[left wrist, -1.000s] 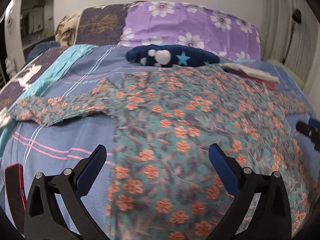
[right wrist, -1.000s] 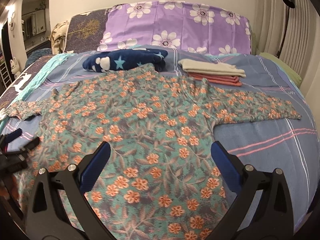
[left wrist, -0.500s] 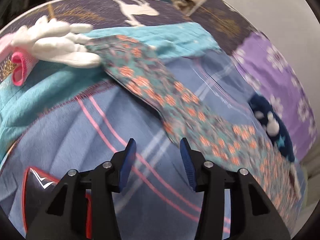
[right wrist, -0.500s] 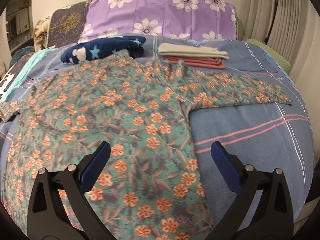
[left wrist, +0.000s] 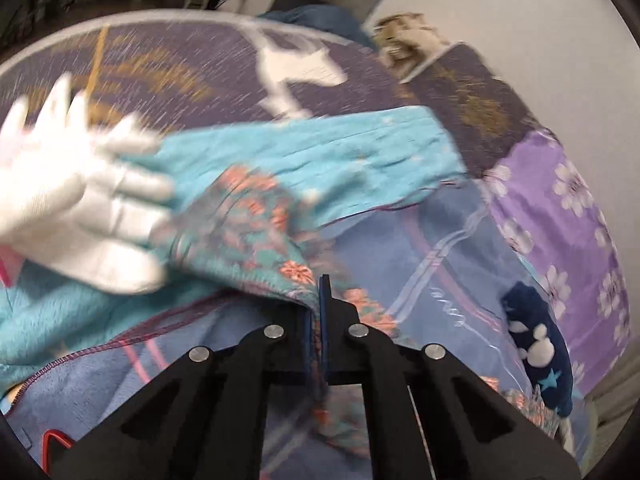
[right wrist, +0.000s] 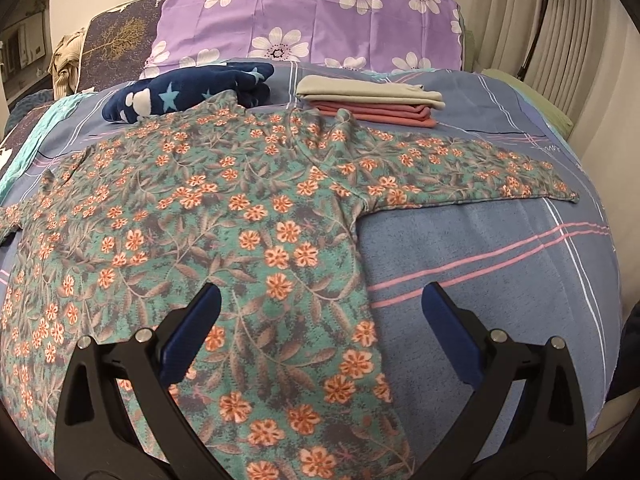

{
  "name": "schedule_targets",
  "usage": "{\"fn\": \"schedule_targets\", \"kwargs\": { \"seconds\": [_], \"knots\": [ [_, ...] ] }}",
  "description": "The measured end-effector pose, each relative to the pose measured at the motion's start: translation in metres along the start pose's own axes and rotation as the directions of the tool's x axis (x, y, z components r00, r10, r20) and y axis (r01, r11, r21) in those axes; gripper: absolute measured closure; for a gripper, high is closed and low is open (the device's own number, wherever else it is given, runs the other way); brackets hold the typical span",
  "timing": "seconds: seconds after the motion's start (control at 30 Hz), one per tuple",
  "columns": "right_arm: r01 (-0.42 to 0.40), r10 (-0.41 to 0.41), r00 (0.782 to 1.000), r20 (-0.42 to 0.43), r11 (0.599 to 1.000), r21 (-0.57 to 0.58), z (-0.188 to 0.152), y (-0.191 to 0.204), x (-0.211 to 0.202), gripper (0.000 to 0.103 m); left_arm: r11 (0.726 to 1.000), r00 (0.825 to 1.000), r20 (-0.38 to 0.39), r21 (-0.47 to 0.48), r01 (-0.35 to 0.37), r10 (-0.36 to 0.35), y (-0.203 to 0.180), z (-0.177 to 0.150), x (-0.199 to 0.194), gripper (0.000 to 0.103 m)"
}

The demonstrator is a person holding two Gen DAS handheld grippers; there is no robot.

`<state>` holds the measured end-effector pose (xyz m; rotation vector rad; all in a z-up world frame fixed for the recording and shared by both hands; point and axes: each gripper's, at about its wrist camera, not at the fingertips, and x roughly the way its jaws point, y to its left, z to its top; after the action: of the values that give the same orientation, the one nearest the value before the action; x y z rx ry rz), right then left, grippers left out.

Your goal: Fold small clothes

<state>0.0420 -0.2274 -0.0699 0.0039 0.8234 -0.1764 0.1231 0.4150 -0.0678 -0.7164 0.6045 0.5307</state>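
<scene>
1. A floral top (right wrist: pixel 224 216) is spread flat on a blue striped bedsheet (right wrist: pixel 500 240), its body open and one sleeve (right wrist: pixel 472 168) stretched out to the side, unfolded.
2. The other sleeve (left wrist: pixel 256 232) is seen in the left wrist view, bunched up beside a white glove (left wrist: pixel 80 216) and a turquoise blanket (left wrist: pixel 320 160).
3. This sleeve's edge is pinched by the left gripper (left wrist: pixel 318 320), whose jaws have just been closing and are now clamped on the cloth.
4. The right gripper (right wrist: pixel 320 320) is held spread wide above the hem of the top, with nothing gripped.
5. Folding of this top is judged barely begun: one sleeve is only grasped, and both sleeves and the body are left to fold.
6. Behind the top, a stack of folded clothes (right wrist: pixel 372 100) and a navy star blanket (right wrist: pixel 188 92) lie near the purple pillow (right wrist: pixel 320 20).
</scene>
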Motion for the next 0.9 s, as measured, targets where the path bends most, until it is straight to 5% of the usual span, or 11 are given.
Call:
{"fn": "schedule_targets", "kwargs": {
  "seconds": [0.1, 0.2, 0.3, 0.4, 0.43, 0.47, 0.5, 0.63, 0.73, 0.83, 0.9],
  "knots": [
    [-0.015, 0.016, 1.000, -0.017, 1.000, 0.021, -0.001, -0.004, 0.006, 0.002, 0.978, 0.992, 0.037, 0.172, 0.115, -0.123, -0.066, -0.010, -0.033, 0.101],
    [-0.027, 0.028, 0.999, -0.024, 0.999, 0.045, -0.003, -0.009, 0.009, 0.002, 0.902, 0.960, 0.015, 0.349, 0.256, -0.278, -0.143, -0.040, -0.068, 0.101],
    [-0.034, 0.037, 0.999, -0.030, 0.997, 0.072, -0.004, -0.016, 0.012, 0.002, 0.734, 0.906, -0.097, 0.554, 0.393, -0.413, -0.232, -0.108, -0.102, 0.100],
    [-0.040, 0.044, 0.998, -0.038, 0.994, 0.103, -0.005, -0.025, 0.014, 0.002, 0.577, 0.864, -0.206, 0.670, 0.467, -0.460, -0.285, -0.183, -0.120, 0.097],
    [-0.042, 0.047, 0.998, -0.038, 0.993, 0.108, -0.006, -0.028, 0.014, 0.002, 0.509, 0.849, -0.256, 0.707, 0.490, -0.462, -0.302, -0.218, -0.124, 0.081],
    [-0.045, 0.049, 0.998, -0.039, 0.992, 0.114, -0.006, -0.031, 0.013, 0.002, 0.468, 0.846, -0.283, 0.732, 0.495, -0.452, -0.310, -0.245, -0.126, 0.053],
    [-0.046, 0.050, 0.998, -0.038, 0.992, 0.114, -0.006, -0.032, 0.013, 0.002, 0.436, 0.849, -0.300, 0.755, 0.490, -0.435, -0.315, -0.269, -0.128, 0.042],
    [-0.050, 0.052, 0.998, -0.021, 0.994, 0.094, -0.005, -0.041, 0.010, 0.002, 0.300, 0.855, -0.335, 0.833, 0.466, -0.396, -0.308, -0.337, -0.142, 0.029],
    [-0.077, 0.078, 0.997, -0.011, 0.994, 0.074, 0.003, -0.043, 0.010, 0.002, 0.265, 0.896, -0.246, 0.896, 0.356, -0.371, -0.281, -0.336, -0.147, 0.017],
    [-0.174, 0.174, 0.985, 0.014, 0.985, 0.019, 0.023, -0.029, 0.007, 0.006, 0.312, 0.934, -0.153, 0.915, 0.257, -0.322, -0.250, -0.316, -0.147, 0.010],
    [-0.216, 0.217, 0.976, 0.017, 0.975, -0.046, 0.036, -0.012, 0.006, 0.025, 0.356, 0.955, -0.119, 0.909, 0.215, -0.271, -0.233, -0.296, -0.138, 0.009]
  ]
}}
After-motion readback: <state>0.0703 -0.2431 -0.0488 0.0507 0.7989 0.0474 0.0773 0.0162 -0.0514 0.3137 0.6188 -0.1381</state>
